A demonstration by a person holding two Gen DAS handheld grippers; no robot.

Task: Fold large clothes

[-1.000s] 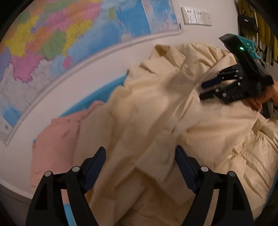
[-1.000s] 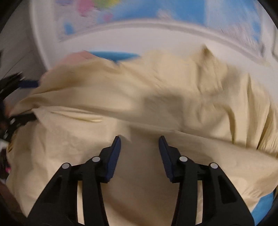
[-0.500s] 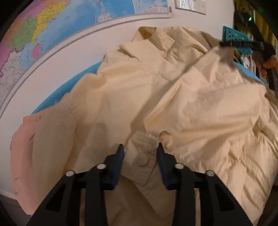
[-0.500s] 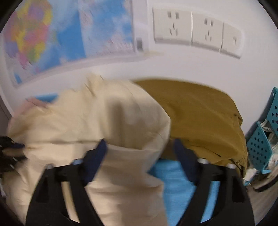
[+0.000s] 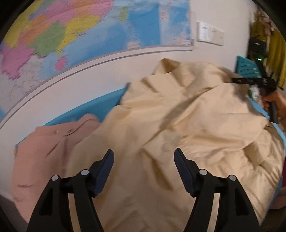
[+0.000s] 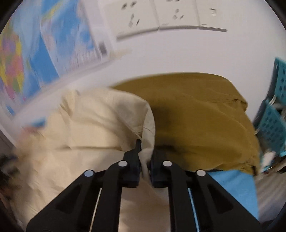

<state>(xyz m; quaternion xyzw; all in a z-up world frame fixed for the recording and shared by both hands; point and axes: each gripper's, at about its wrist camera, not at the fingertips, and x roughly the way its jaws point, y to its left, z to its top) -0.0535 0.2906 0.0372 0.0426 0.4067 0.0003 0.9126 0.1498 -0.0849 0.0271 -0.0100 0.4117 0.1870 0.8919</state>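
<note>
A large cream garment (image 5: pixel 178 116) lies crumpled on a blue surface (image 5: pixel 93 107) against the wall. My left gripper (image 5: pixel 143 151) hovers over its near part. Its jaws are opening, with cloth below them but nothing pinched. At the far right edge of the garment, a hand holds my right gripper (image 5: pixel 250 81). In the right wrist view, the right gripper (image 6: pixel 146 149) is closing. Its pads pinch a raised fold of the cream garment (image 6: pixel 98 121).
A pink garment (image 5: pixel 44 151) lies left of the cream one. A mustard-brown garment (image 6: pixel 196 110) is heaped beyond the right gripper. Teal baskets (image 6: pixel 273 121) stand at the right. A wall map (image 5: pixel 71 35) and sockets (image 6: pixel 160 16) hang above.
My left jaws let go of the buttoned cuff and spread apart. My right gripper swung to the garment's right end with its jaws wide, then closed on a fold there.
</note>
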